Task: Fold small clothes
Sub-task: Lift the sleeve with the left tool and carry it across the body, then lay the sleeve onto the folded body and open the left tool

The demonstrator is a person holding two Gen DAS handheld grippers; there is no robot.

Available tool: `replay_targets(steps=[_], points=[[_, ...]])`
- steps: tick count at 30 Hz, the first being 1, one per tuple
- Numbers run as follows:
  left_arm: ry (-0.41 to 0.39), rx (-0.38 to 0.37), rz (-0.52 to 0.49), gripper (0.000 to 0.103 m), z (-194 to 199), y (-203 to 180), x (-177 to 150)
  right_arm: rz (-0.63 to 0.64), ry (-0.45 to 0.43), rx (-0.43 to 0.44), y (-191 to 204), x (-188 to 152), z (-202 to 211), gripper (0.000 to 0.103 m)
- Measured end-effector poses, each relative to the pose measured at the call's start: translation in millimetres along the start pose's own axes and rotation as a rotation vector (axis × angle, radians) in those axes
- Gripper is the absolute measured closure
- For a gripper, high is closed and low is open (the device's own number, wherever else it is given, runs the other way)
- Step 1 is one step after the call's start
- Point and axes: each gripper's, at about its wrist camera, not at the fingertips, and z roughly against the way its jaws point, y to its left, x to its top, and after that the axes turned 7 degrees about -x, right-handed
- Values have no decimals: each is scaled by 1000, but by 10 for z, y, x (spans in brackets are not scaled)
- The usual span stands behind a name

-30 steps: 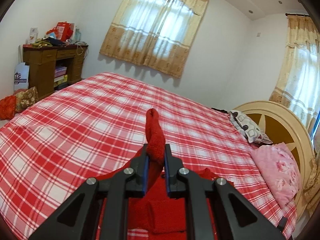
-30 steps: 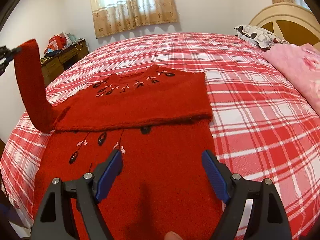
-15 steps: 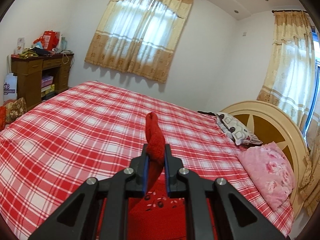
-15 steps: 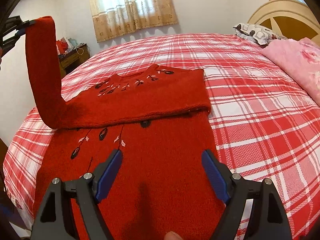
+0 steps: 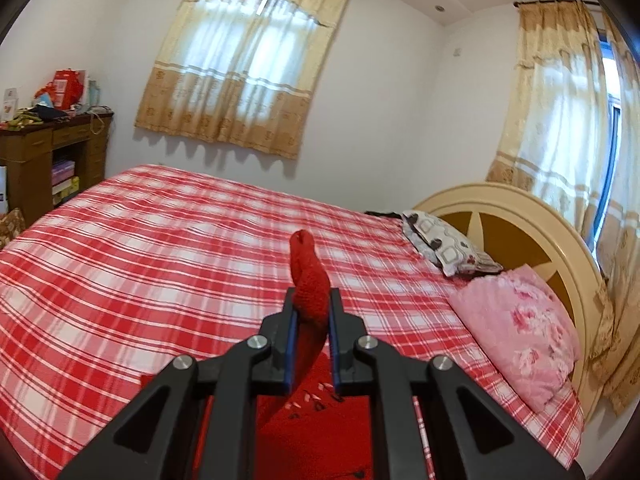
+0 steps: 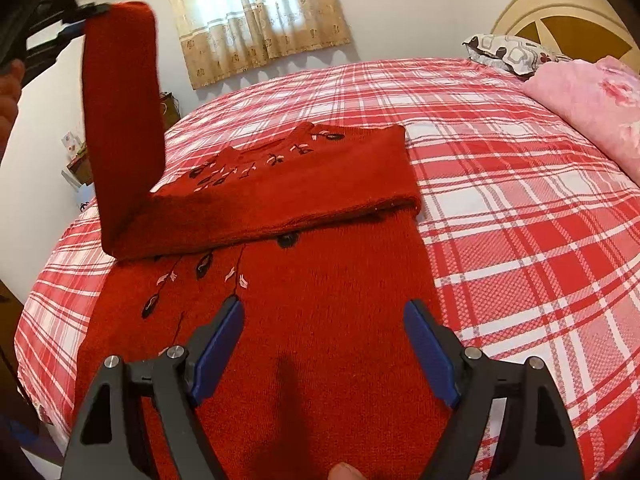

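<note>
Well, fuzzy red knit sweater w/ upright sleeve

Sweater lying flat on the bed, its upper part folded over the body, one sleeve raised at the left edge, pillows at the headboard behind right, right claw above the near hem.

A home bedroom: wide bed under a red checked cover, round cream headboard, pillows piled against it, gold-trimmed curtains over the windows, cluttered wooden desk in the corner.
</note>
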Motion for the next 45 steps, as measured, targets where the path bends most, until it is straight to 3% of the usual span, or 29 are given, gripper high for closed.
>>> replay_targets(steps=[9, 16, 19, 21, 23, 26, 32, 34, 39, 42, 45], points=[[54, 19, -103, 89, -522, -470, -495, 18, 27, 3, 49, -58, -78, 21], [158, 52, -169, 85, -951, -664, -929, 11, 44, 25, 17, -72, -129, 21], [204, 26, -188, 76, -975, -730, -1072, 8, 43, 42, 1, -80, -129, 21], [205, 15, -235, 64, -874, -761, -1139, 2, 44, 48, -14, -80, -134, 21], [184, 21, -295, 46, -671, -725, -1212, 2, 43, 48, -12, -83, -134, 21], [174, 65, -382, 30, -367, -522, -1366, 11, 41, 43, 7, -93, -137, 21], [259, 328, -521, 28, -13, 308, -1797, -2, 24, 30, -1, -68, -71, 21], [300, 404, -512, 28, 5, 571, -1855, -9, 10, 19, 7, -1, -6, 21], [350, 419, -380, 27, -83, 994, -1769, 59, 45, -28, 212, 301, -10, 21], [358, 389, -317, 27, -163, 1092, -1719, 104, 36, -32, 372, 510, -70, 21], [364, 410, -296, 25, -218, 1135, -1747, 140, 46, -42, 528, 684, -242, 21]])
